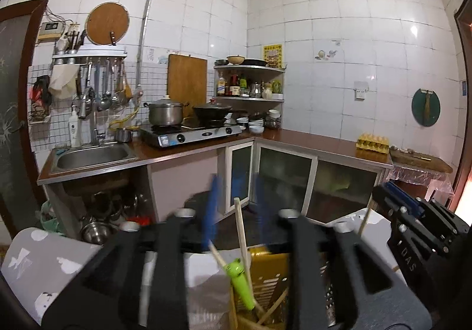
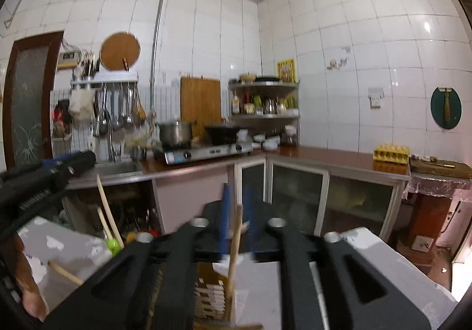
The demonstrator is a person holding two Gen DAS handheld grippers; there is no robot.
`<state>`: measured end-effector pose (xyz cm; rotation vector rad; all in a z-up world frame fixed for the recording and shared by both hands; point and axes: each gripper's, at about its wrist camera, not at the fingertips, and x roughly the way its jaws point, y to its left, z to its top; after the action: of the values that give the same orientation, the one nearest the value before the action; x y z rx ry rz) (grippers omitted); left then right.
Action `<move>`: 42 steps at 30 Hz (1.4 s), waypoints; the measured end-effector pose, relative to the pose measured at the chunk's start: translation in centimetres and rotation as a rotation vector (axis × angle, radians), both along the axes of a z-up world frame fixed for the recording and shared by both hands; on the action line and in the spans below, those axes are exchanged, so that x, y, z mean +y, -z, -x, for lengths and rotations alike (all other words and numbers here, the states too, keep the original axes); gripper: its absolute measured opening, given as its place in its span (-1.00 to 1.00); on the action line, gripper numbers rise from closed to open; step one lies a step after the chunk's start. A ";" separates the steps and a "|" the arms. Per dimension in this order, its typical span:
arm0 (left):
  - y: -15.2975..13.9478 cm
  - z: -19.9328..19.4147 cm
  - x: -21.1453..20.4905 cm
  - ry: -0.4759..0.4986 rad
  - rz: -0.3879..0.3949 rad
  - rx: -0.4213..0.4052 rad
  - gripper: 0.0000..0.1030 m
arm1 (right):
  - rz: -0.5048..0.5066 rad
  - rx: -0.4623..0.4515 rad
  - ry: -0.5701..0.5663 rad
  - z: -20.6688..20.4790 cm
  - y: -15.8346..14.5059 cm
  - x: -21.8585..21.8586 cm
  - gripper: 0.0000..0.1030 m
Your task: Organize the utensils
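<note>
**Brown L-shaped counter, loaded along both runs**

The brown L-shaped countertop (image 1: 309, 139) carried a steel sink (image 1: 93, 154) at nine o'clock, a silver two-burner stove (image 1: 191, 135) beside it, white bowls (image 1: 256, 126) in the corner, and a yellow egg tray (image 1: 373, 142) at three o'clock.

The only readable lettering is "DAS", in pale capitals running down the black body of the right gripper (image 1: 413, 209), seen from the left wrist camera. The yellow poster (image 1: 272, 55) on the tiled wall carries print too small to read.
</note>
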<state>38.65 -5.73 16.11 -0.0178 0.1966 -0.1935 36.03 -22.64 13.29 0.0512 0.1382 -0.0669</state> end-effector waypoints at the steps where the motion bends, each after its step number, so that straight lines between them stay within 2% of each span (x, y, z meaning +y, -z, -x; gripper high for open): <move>1: -0.3 0.5 0.4 -0.007 0.004 -0.002 -0.10 | -0.004 0.002 0.008 0.6 -0.3 -0.2 0.01; 2: -0.7 1.1 0.7 -0.011 0.004 -0.001 0.03 | -0.003 -0.004 0.014 1.2 -0.6 -0.4 0.09; 5: -1.8 3.2 1.8 -0.018 -0.002 0.009 0.16 | 0.027 0.008 0.028 3.6 -1.8 -0.8 0.13; 7: -2.4 5.2 2.8 -0.026 -0.001 0.008 0.33 | 0.030 0.024 0.034 5.6 -2.6 -1.3 0.31; 9: -2.9 7.7 4.0 -0.056 -0.004 0.000 0.64 | 0.031 0.039 0.032 7.4 -3.0 -1.7 0.51; 13: -3.0 12.2 6.0 -0.057 0.010 0.013 0.80 | 0.027 0.053 0.035 11.3 -2.9 -2.1 0.69; 15: -2.5 14.5 6.6 -0.062 0.002 0.013 0.90 | -0.005 0.056 0.036 13.7 -2.5 -2.4 0.83; 19: -0.2 19.0 7.8 -0.056 0.005 0.015 0.91 | -0.049 0.055 0.018 18.4 -1.0 -2.4 0.92; 25: 4.7 24.2 8.5 -0.078 0.055 0.090 0.91 | 0.000 0.083 0.004 23.2 2.4 -0.1 0.92; 31: 9.2 28.6 7.7 -0.092 -0.010 0.116 0.91 | -0.015 0.087 -0.017 26.7 6.3 1.4 0.92; 34: 10.7 29.9 7.7 -0.112 -0.029 0.098 0.91 | 0.008 0.069 -0.024 28.2 7.9 2.1 0.92; 42: 13.9 31.0 7.2 -0.149 -0.058 0.065 0.91 | 0.018 0.079 -0.048 29.1 10.8 2.6 0.92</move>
<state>7.63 1.44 2.22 0.0190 0.2648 -0.0387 6.97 -20.01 2.48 0.0269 0.2178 -0.0222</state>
